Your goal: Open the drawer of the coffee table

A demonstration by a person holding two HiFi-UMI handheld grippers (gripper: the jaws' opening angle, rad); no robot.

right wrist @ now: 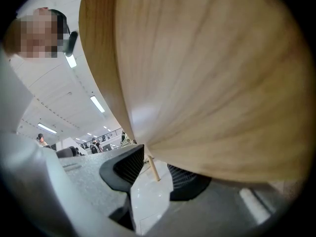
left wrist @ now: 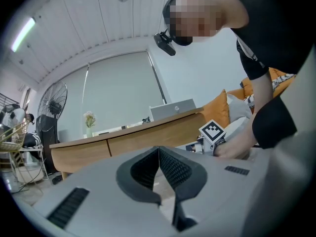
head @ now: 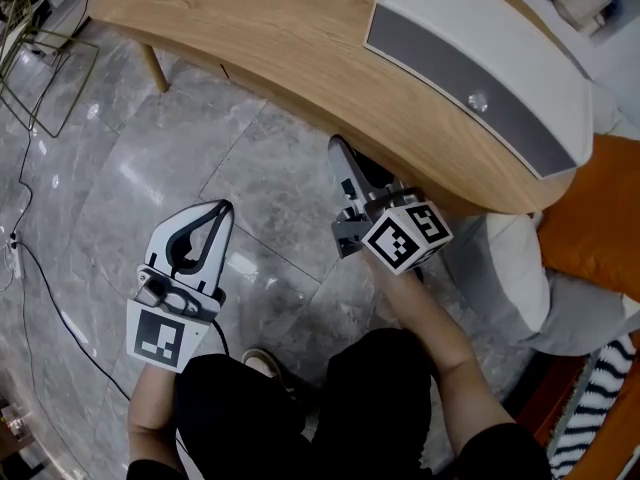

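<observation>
The wooden coffee table [head: 290, 38] curves across the top of the head view. Its drawer fronts [left wrist: 148, 136] run under the top in the left gripper view. My right gripper [head: 355, 173] reaches under the table's near edge, one finger [head: 343, 166] showing and the other hidden. In the right gripper view the wood [right wrist: 207, 73] fills the picture. The right gripper [right wrist: 157, 169] stands open; floor shows between its fingers, and the wood's edge overlaps the right finger [right wrist: 190, 181]. My left gripper [head: 222, 208] hangs over the floor at the lower left, shut and empty [left wrist: 159, 152].
A closed laptop [head: 480, 78] lies on the table. An orange cushion [head: 600, 218] and a white pillow [head: 520, 268] sit at the right. Cables [head: 30, 178] and a wire rack [head: 50, 78] lie at the left. A table leg [head: 155, 68] stands at the back.
</observation>
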